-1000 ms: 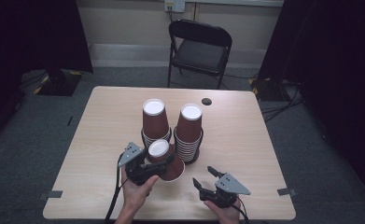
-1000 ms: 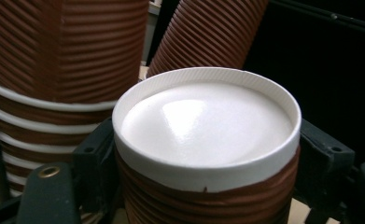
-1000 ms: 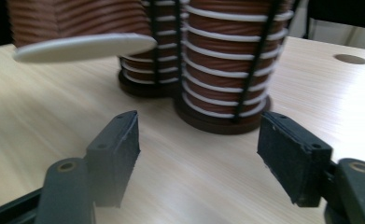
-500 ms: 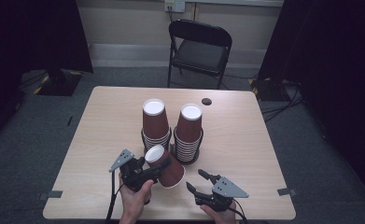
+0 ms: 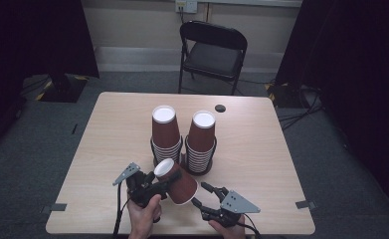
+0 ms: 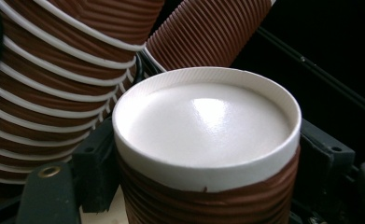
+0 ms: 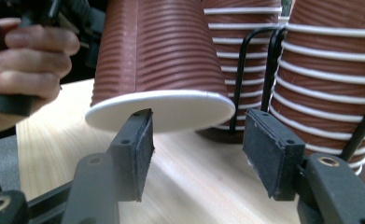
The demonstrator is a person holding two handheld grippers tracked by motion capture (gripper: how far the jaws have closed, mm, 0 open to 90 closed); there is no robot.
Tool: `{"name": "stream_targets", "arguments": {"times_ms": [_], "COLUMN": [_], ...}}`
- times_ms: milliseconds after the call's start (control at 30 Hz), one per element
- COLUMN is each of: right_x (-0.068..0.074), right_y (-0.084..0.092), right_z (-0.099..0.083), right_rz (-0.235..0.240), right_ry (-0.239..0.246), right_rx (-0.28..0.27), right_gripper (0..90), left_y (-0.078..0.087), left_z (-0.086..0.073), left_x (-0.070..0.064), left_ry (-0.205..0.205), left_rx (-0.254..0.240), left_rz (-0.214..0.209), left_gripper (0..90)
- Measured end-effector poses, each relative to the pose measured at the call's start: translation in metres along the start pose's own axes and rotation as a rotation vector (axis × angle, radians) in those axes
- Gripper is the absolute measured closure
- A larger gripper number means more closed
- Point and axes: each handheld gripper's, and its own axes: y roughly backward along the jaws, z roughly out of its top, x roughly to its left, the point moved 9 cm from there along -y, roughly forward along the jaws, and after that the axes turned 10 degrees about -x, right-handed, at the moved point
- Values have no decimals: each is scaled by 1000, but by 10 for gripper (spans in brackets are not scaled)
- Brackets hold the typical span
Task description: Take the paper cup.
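Note:
A brown ribbed paper cup is tipped on its side above the table's front, white base up and to the left. My left gripper is shut on it near the base, a black pad on each side. My right gripper sits just right of the cup's white rim. Its jaws have just been closing; the pads stand apart under the rim and do not press on it. Behind stand two stacks of upturned cups, left and right, in black wire holders.
A small black disc lies near the table's far edge. A black folding chair stands beyond the table. A person's hand grips the left gripper. Cables trail off the front edge.
The cup in my left gripper has come away from the stacks toward the front and tipped over, its rim now facing the right gripper. The right gripper's jaws have narrowed.

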Motion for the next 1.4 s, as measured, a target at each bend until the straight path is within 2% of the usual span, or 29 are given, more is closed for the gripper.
{"name": "stream_targets", "arguments": {"times_ms": [133,200,333,367,400,433,467,667,800,833,867,967,1100,1200,1267,1400], "right_x": [0,0,0,0,-1,-1,-2,-2,-2,-2,-2,-4,-7,-6,-4,-5], "right_y": [0,0,-2,-5,-7,-8,-11,-21,-24,-26,-26,-27,-24,-23,-22,-21], "right_z": [3,7,9,10,11,11,12,18,21,22,22,22,22,22,22,22], "right_rz": [2,5,10,15,20,23,19,23,18,12,12,-8,-14,-9,1,1], "right_ry": [2,7,13,14,14,17,19,41,52,64,64,79,77,72,64,61], "right_rx": [-26,-47,-59,-74,-80,-85,-90,-114,-126,-138,-138,-146,-157,-161,-153,-153], "right_gripper": [426,426,434,443,447,457,469,529,564,611,611,716,825,839,856,859], "left_y": [-1,-2,-2,-2,-2,0,0,-1,-3,-4,-4,-4,-3,-4,-5,-6], "left_z": [-3,-6,-8,-7,-7,-8,-7,-10,-14,-16,-16,-15,-14,-14,-14,-12], "left_x": [0,0,0,-1,-1,-2,-3,-8,-10,-13,-13,-14,-13,-12,-11,-11], "left_ry": [30,89,110,142,142,166,183,215,219,215,215,203,173,175,157,147], "left_rx": [3,-1,13,1,1,9,3,15,24,33,33,29,20,21,22,19], "left_rz": [-5,-18,-32,-35,-35,-56,-58,-83,-88,-102,-102,-114,-103,-107,-114,-121], "left_gripper": [218,219,219,219,219,219,219,219,217,217,215,211,186,170,159,154]}}
